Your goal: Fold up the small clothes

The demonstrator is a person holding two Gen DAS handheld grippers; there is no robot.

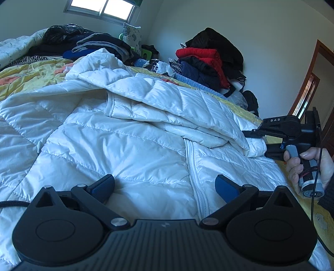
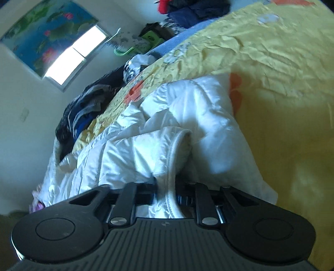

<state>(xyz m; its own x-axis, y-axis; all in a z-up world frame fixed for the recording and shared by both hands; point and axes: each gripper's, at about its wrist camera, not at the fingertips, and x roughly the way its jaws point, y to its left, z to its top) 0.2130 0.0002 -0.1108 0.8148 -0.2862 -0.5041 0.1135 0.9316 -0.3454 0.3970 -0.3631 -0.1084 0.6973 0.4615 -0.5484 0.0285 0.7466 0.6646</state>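
A white quilted jacket (image 1: pixel 125 129) lies spread over the bed, zip facing up, with one side folded over across its upper part. My left gripper (image 1: pixel 165 187) hovers open just above the jacket's lower front, with nothing between its blue pads (image 1: pixel 226 186). At the right edge of the left wrist view, a hand (image 1: pixel 296 166) holds my right gripper (image 1: pixel 255 143) at the folded corner of the jacket. In the right wrist view the jacket (image 2: pixel 135 150) has its white hem running between the jaws of the right gripper (image 2: pixel 167 187), which press on it from both sides.
The bed has a yellow patterned sheet (image 2: pixel 271 83). A heap of red, black and navy clothes (image 1: pixel 208 60) sits at the far right, and dark clothes (image 1: pixel 94 43) are piled at the back. A window (image 1: pixel 100 8) and a wooden door frame (image 1: pixel 309 87) are in view.
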